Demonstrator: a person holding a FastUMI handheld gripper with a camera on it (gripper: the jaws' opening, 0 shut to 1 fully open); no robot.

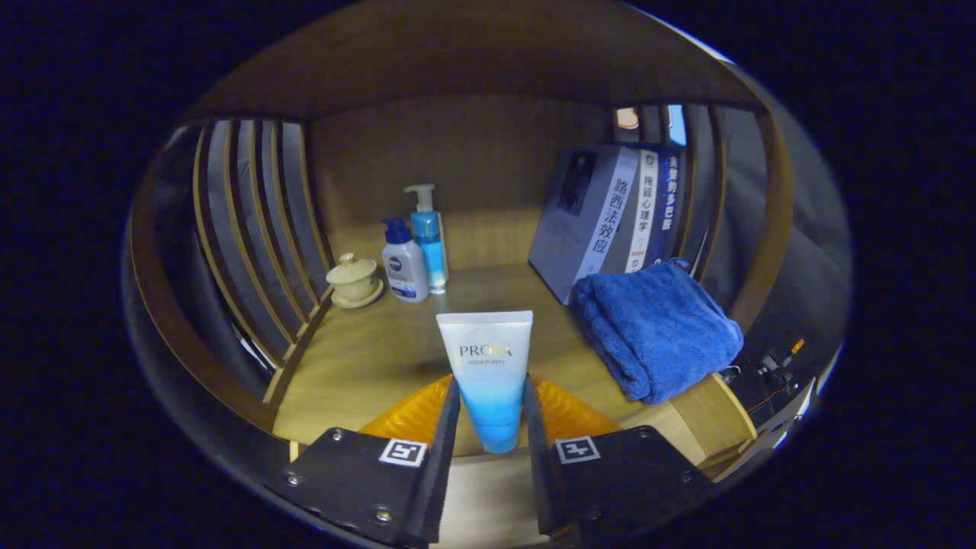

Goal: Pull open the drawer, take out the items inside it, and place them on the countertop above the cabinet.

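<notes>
Gripper (488, 427) clamped on white-and-blue tube (486, 374), low centre of frame, above tabletop (366, 358). Beyond: lidded cup (353, 279) and two pump bottles (415, 255) upper left; books (610, 213), folded blue towel (656, 328) right.

lidded cup (353, 279), two pump bottles (415, 252), books (610, 217), folded towel (656, 328)

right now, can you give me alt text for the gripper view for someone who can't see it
The tool is shut on a white-and-blue tube, held upright over the wooden countertop. Beyond it stand two pump bottles and a lidded cup on a saucer; a folded blue towel lies in front of leaning books.
</notes>
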